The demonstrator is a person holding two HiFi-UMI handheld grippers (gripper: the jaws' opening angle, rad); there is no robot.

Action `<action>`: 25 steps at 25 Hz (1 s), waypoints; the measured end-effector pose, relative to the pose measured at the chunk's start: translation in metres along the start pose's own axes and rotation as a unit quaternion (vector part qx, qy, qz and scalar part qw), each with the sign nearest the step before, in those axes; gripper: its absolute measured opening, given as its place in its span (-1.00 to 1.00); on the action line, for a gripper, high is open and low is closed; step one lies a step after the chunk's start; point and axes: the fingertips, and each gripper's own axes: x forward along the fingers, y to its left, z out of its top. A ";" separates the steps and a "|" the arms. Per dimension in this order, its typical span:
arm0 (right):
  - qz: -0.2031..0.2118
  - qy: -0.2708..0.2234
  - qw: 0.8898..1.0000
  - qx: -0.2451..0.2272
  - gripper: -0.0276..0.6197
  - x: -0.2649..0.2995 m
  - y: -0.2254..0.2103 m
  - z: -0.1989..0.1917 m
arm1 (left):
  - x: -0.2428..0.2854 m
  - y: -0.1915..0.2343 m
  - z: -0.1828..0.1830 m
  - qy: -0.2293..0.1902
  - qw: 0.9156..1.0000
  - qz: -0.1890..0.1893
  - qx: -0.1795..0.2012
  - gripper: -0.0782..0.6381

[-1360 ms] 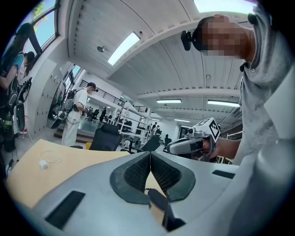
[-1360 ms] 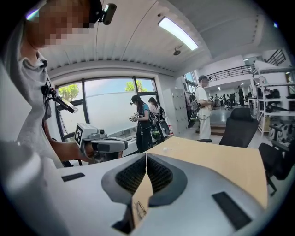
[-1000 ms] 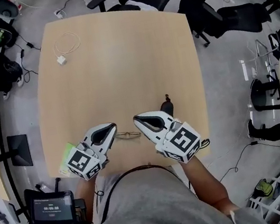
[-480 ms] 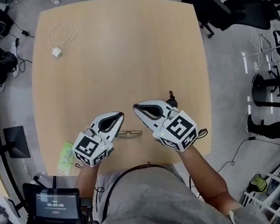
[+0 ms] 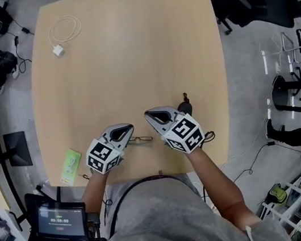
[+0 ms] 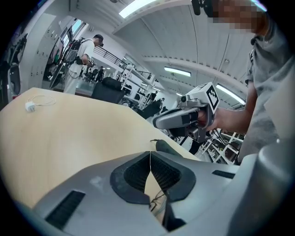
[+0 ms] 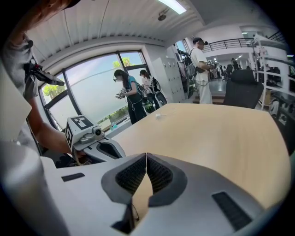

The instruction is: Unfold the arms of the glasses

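Glasses [image 5: 141, 140] lie by the near edge of the wooden table [image 5: 129, 63], between two grippers that tilt downward and point toward each other. The left gripper [image 5: 128, 129] and the right gripper [image 5: 149, 114] both have their jaws pressed together, gripping nothing. A coiled white cable [image 5: 64, 35] lies at the far corner, and office chairs [image 5: 246, 10] stand beyond.

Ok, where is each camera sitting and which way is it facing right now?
Head view: on the head, facing steeply down at the table; shows left gripper, right gripper, forearms, grey shirt.
Left gripper view: on that gripper, facing along its shut jaws towards the right gripper.
Right gripper view: likewise, facing the left gripper.
Shared: table, glasses, white charger cable.
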 end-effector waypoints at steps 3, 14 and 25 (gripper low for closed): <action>-0.004 0.018 1.000 0.012 -0.89 0.004 -0.003 -0.022 | 0.002 -0.001 -0.022 0.018 1.000 -0.004 -0.006 -0.76; -0.002 0.065 0.997 0.032 -0.89 0.021 -0.011 -0.069 | 0.019 0.007 -0.061 0.063 0.998 -0.004 -0.018 -0.76; 0.006 0.083 0.996 0.043 -0.89 0.025 -0.017 -0.080 | 0.024 0.020 -0.065 0.057 0.998 -0.001 -0.037 -0.76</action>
